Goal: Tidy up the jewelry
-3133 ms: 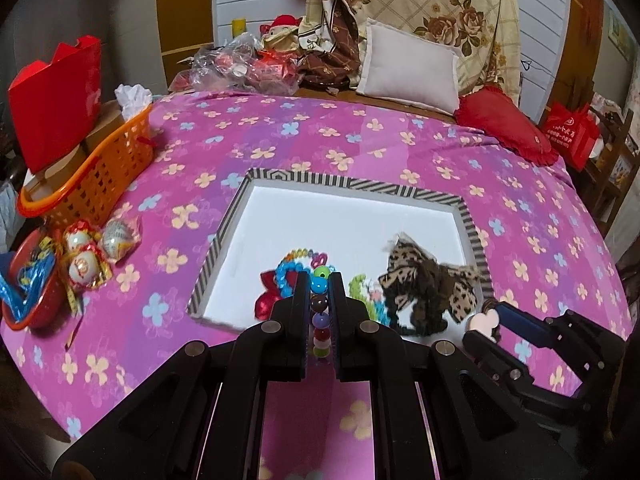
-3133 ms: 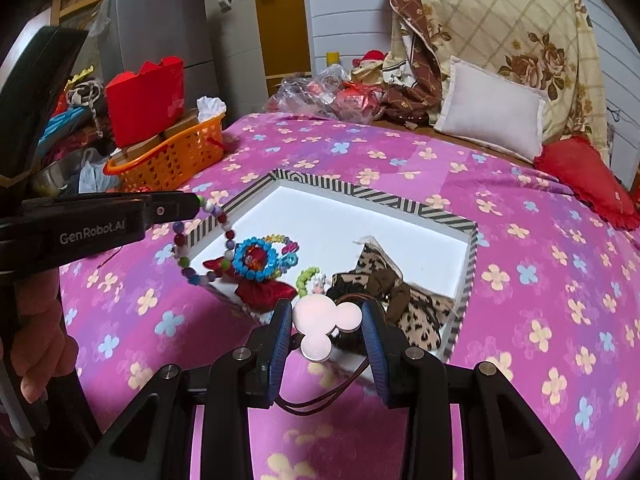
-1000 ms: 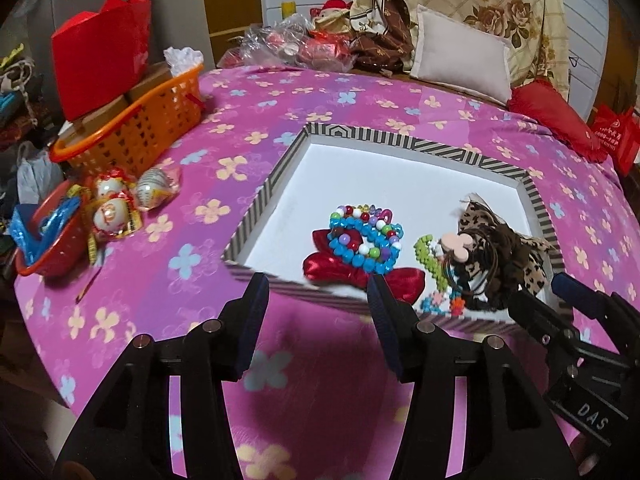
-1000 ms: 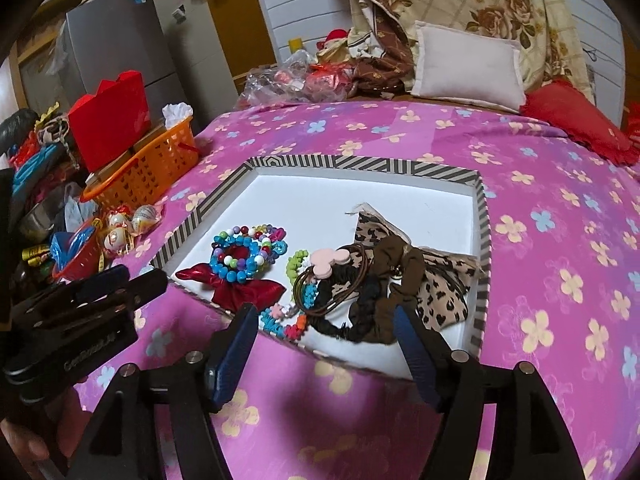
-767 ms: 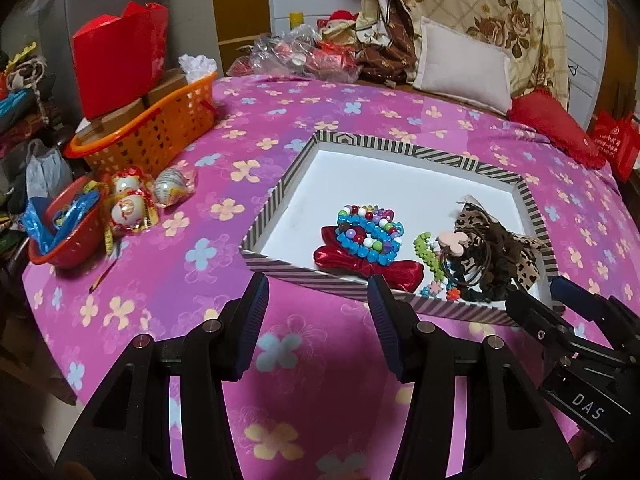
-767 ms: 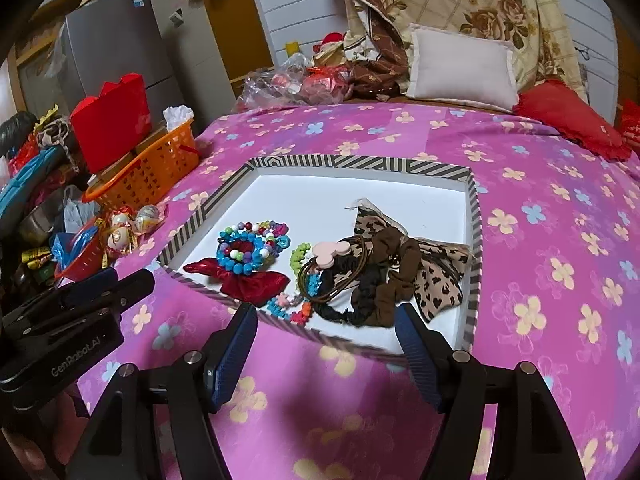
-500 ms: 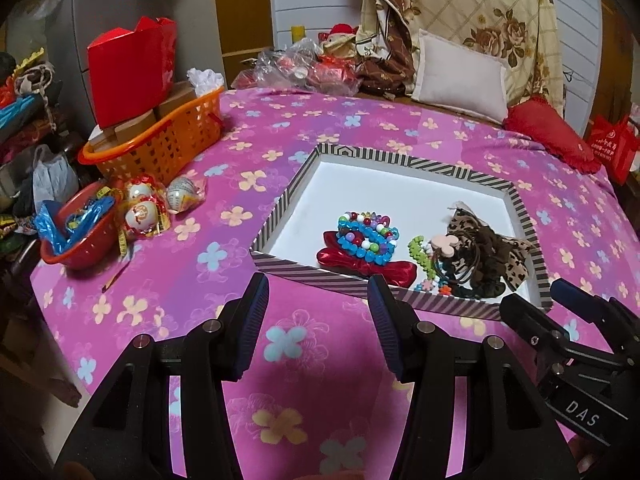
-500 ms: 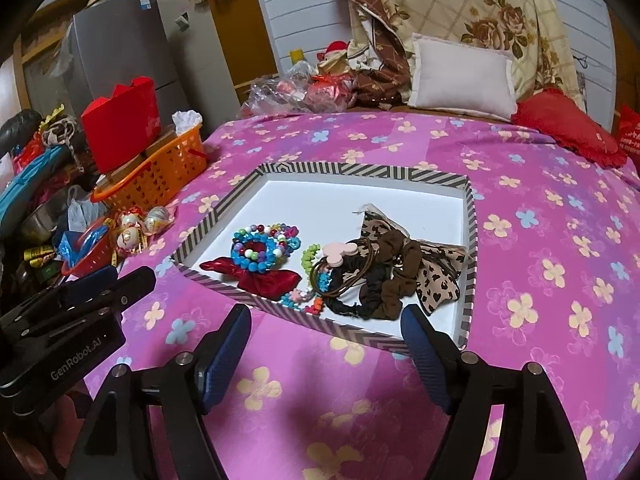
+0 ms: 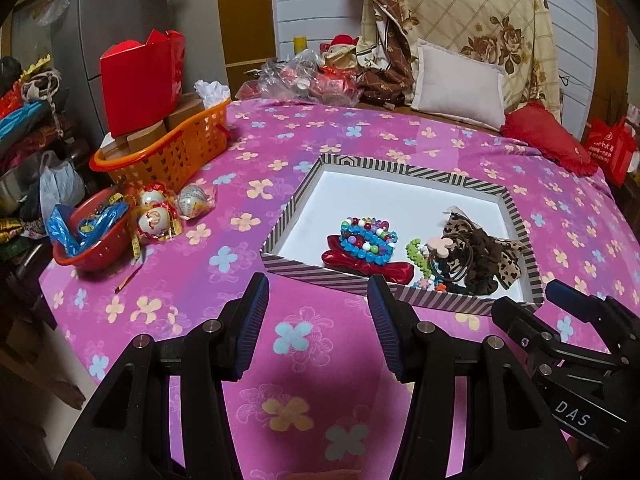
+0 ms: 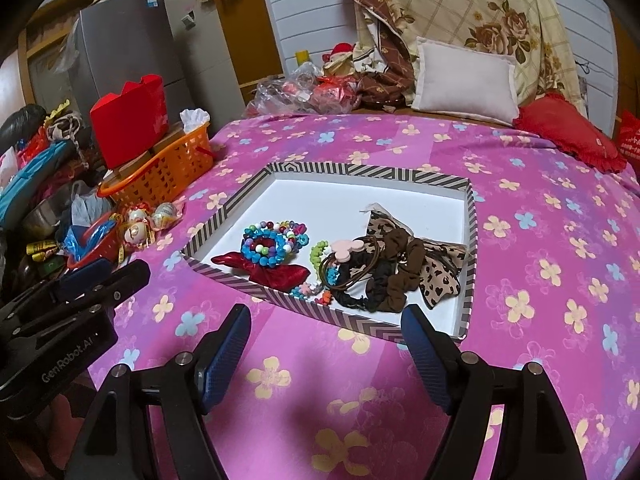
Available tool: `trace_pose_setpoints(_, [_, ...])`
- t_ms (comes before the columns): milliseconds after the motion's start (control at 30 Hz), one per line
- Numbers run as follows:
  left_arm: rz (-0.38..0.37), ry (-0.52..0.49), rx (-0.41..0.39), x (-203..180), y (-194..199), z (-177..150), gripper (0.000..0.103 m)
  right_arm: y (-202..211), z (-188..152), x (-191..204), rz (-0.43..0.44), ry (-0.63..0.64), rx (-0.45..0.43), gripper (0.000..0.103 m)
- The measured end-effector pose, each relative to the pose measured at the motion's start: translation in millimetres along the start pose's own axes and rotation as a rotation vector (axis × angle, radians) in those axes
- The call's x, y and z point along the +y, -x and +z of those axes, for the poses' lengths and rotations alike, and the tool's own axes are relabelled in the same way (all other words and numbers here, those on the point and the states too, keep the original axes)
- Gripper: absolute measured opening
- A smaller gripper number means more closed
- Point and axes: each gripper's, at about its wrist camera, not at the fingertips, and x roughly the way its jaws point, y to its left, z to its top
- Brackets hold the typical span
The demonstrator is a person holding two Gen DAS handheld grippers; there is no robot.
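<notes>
A shallow striped-rim box (image 9: 456, 181) (image 10: 473, 240) with a white floor lies on the pink flowered cloth. Inside it, near the front, are beaded bracelets (image 9: 368, 240) (image 10: 266, 247) on a red bow (image 9: 362, 266) (image 10: 276, 272), a green bead string (image 9: 414, 250), a pink mouse-head hair tie (image 9: 438, 245) (image 10: 346, 251), and brown and leopard scrunchies (image 9: 486, 260) (image 10: 404, 272). My left gripper (image 9: 318, 300) and right gripper (image 10: 326, 328) both stand open and empty over the cloth, short of the box's front wall. Each gripper shows in the other's view (image 9: 560, 308) (image 10: 100, 280).
An orange basket (image 9: 180, 148) holding cartons and a red bag (image 9: 140, 80) stands at the left. A red bowl (image 9: 86, 240) and wrapped eggs (image 9: 156, 216) lie near the left edge. Pillows (image 9: 460, 84) and bags pile up at the back. A red cushion (image 9: 544, 144) sits far right.
Both grippers let go of their pieces, a bead bracelet and the mouse-head hair tie, which now lie in the box. Both then drew back and up from the box, open.
</notes>
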Motion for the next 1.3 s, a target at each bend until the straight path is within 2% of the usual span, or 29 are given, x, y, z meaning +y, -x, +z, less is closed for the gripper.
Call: trace_pose_setpoints(1300, [0.008, -0.007, -0.020, 0.4, 9.0, -3.4, 0.051, -0.7, -5.0, 1.1, 0.000, -0.001, 0.022, 0.076])
